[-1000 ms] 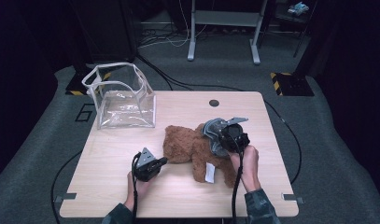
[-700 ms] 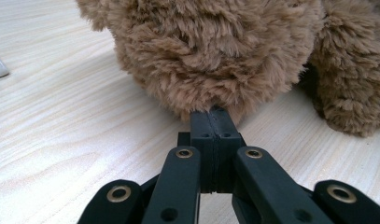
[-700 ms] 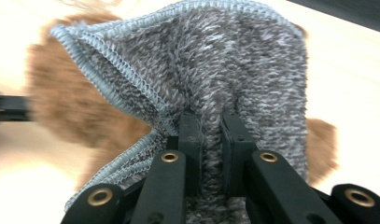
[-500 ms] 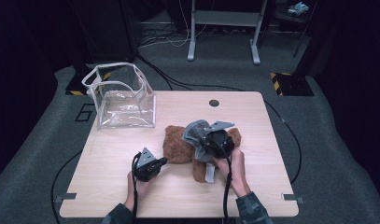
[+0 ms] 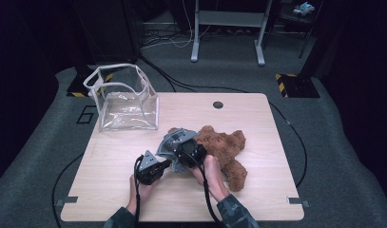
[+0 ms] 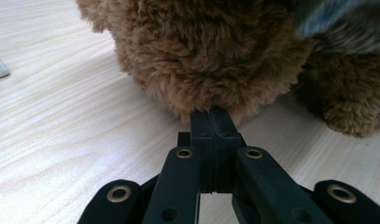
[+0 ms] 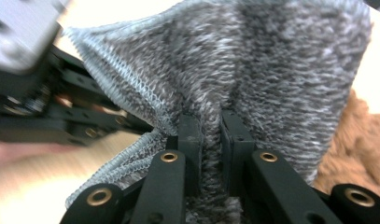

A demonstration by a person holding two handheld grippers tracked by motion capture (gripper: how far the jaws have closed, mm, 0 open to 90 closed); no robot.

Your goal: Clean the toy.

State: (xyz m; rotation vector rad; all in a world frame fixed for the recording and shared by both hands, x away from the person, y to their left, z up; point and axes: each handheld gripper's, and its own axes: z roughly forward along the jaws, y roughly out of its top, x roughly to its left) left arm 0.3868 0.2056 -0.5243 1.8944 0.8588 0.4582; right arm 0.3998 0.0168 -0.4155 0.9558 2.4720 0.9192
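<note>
Both tools clamped at the teddy bear

Right tool point(image 7: 210, 126) pinches the grey knit cloth point(image 7: 253, 65) tight over the brown teddy bear point(image 5: 227, 147); left tool point(image 6: 214, 128), jaws pressed together, has its tips buried in the bear's fur. The bear lies mid-worktop point(image 5: 257, 118), with a clear plastic bag point(image 5: 124, 97) well apart at the far-left corner.

One brown teddy bear point(image 5: 227, 148) lies on one wooden table point(image 5: 257, 194), its fur right at the tips of the left gripper's point(image 6: 214, 116) closed jaws. One grey knitted cloth point(image 7: 253, 70) is pinched between the jaws of the right gripper point(image 7: 211, 126). That makes two grippers, one in each of two hands. One clear plastic bag point(image 5: 126, 99) stands well beyond both pairs of jaws.
</note>
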